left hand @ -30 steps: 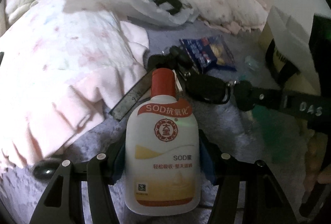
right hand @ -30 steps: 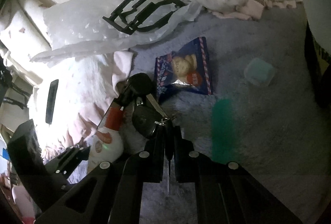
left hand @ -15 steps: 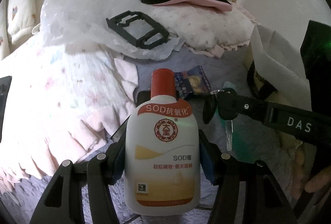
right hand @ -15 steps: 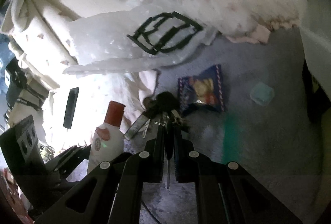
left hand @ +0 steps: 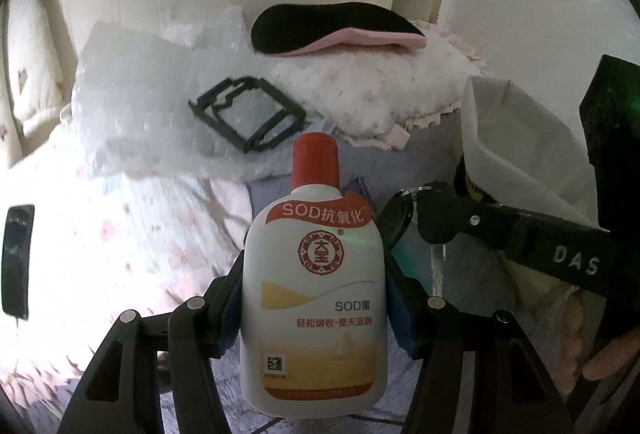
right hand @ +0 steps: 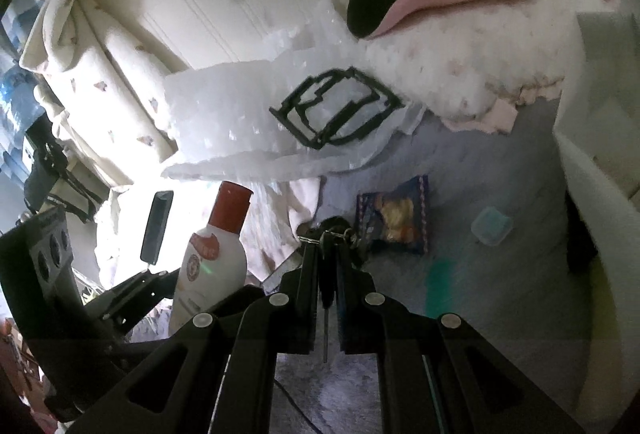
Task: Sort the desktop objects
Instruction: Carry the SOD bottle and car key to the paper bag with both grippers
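My left gripper (left hand: 314, 298) is shut on a white lotion bottle (left hand: 314, 298) with a red cap, held upright above the grey blanket; the bottle also shows in the right wrist view (right hand: 214, 254). My right gripper (right hand: 328, 254) is shut on a bunch of keys (right hand: 330, 230), one key blade hanging down between the fingers. In the left wrist view the right gripper (left hand: 436, 222) holds the keys (left hand: 396, 220) just right of the bottle. A blue snack packet (right hand: 394, 220) and a small pale-green box (right hand: 491, 226) lie on the blanket.
A black plastic frame (right hand: 338, 105) lies on bubble wrap (right hand: 240, 121). A black and pink insole (left hand: 336, 29) rests on a pink pillow (left hand: 368, 93). A white paper bag (left hand: 516, 149) stands at right. A black phone (left hand: 16, 258) lies on the pink quilt at left.
Both grippers have risen from the blanket, the left with the bottle, the right with the keys. The keys lifted off the pile beside the snack packet. More of the headboard shows.
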{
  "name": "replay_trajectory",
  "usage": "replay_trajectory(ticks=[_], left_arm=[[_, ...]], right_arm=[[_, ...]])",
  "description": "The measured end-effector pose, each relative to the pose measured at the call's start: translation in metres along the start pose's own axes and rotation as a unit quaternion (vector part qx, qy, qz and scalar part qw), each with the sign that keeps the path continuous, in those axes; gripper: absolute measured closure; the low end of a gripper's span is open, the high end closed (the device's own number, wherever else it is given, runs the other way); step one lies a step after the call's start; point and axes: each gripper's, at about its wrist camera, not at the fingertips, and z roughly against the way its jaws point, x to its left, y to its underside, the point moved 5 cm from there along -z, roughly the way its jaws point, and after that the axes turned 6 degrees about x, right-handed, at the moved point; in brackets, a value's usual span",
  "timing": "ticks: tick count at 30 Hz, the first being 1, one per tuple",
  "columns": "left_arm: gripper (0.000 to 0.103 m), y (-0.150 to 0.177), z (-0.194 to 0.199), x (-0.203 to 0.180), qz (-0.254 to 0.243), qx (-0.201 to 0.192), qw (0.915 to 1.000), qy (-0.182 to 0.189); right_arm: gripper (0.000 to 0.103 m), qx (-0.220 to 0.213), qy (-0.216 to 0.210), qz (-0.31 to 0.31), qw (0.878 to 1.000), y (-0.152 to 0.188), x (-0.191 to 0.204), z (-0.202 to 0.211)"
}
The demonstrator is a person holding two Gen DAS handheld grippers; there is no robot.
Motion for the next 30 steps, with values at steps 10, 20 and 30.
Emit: replay_trajectory(ticks=[10,20,30], left_arm=[[0.045,-0.044,0.022,-0.050,-0.057,-0.013,0.9982,-0.010],[0.045,-0.088,0.040,-0.118,-0.113,-0.030,0.9931,0.007],[0.045,-0.131,0.029,-0.196,-0.182,-0.030,0.9819,0.044]], right_arm=[[0.095,-0.065,0.010,-0.032,0.997,-0.022,-0.022,0.060],[0.095,-0.145,0.044,-0.064,0.986,-0.040,-0.056,0.136],[0.095,-0.170,0.072,-0.134,0.974,-0.037,-0.111,0.170]])
